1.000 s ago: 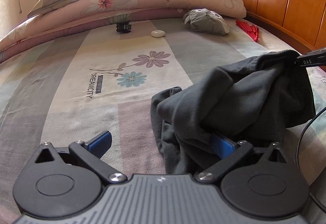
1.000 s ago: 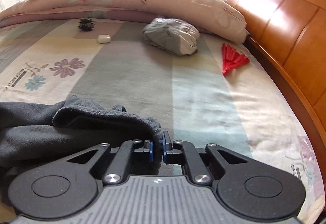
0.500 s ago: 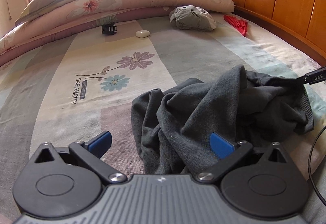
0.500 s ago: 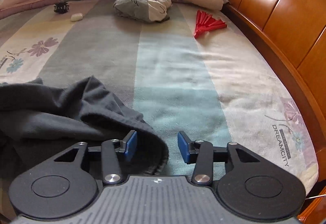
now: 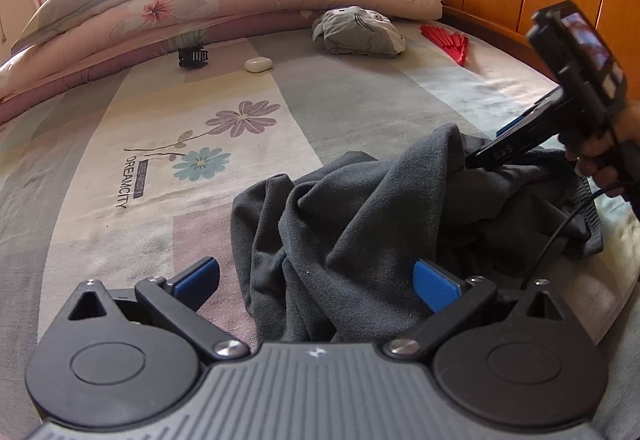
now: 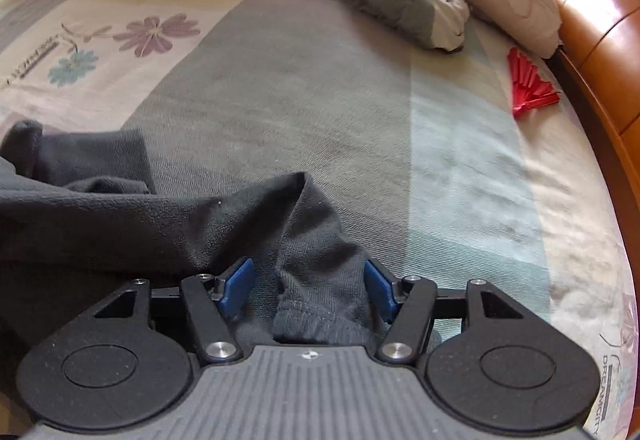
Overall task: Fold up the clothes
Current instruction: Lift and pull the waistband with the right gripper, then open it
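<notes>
Plainly, the dark grey garment (image 5: 384,224) lay crumpled on the bedsheet (image 5: 160,112), bunched just ahead of both grippers. The left gripper (image 5: 316,276) stood spread wide, cloth heaped between its fingers. The right gripper (image 6: 308,286) gaped likewise, a hemmed edge between its fingers. Neither gripped anything. Judging so, spreading it flat seemed in hand; next, each needed a firm edge.

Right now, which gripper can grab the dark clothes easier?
Probably the right hand-held gripper: its open jaws already straddle a hemmed edge of the dark garment. The left hand-held gripper, also open, faces only bunched folds.
</notes>
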A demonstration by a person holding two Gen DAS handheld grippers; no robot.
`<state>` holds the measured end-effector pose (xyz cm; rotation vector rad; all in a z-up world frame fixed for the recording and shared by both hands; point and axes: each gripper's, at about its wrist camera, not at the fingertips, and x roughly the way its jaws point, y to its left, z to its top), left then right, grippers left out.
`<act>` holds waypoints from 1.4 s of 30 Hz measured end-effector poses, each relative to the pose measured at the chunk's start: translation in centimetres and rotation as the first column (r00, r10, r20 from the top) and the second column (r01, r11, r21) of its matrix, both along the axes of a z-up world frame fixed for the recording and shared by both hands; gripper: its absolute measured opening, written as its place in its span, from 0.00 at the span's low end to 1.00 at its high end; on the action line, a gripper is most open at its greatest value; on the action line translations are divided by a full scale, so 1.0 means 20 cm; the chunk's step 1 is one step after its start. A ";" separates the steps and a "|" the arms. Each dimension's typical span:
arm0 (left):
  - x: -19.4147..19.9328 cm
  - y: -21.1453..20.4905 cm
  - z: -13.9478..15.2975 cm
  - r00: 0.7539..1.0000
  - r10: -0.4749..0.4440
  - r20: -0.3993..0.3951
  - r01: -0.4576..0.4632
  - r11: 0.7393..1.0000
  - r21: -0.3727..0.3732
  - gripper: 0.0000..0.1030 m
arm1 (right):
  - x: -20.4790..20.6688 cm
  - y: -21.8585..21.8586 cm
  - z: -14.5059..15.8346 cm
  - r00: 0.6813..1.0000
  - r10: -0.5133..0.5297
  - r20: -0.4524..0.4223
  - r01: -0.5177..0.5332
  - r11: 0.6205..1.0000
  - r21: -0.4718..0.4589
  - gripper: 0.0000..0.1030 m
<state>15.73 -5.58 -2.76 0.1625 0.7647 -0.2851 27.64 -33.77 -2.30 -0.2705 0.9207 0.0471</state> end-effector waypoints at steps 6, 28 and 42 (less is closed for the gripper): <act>0.02 0.00 0.01 0.999 -0.028 0.016 0.028 1.000 0.003 0.99 | 0.18 0.03 -0.11 0.998 0.028 -0.061 -0.032 0.997 -0.066 0.07; 0.20 -0.04 -0.03 0.999 -0.044 0.003 0.044 0.999 -0.006 0.99 | 0.82 -0.29 -0.14 0.992 -0.113 -0.061 0.116 0.992 0.056 0.15; -0.04 -0.03 -0.03 0.993 -0.117 0.002 0.117 0.993 0.023 0.99 | -0.03 0.03 0.10 0.994 0.108 0.007 -0.108 0.982 0.158 0.68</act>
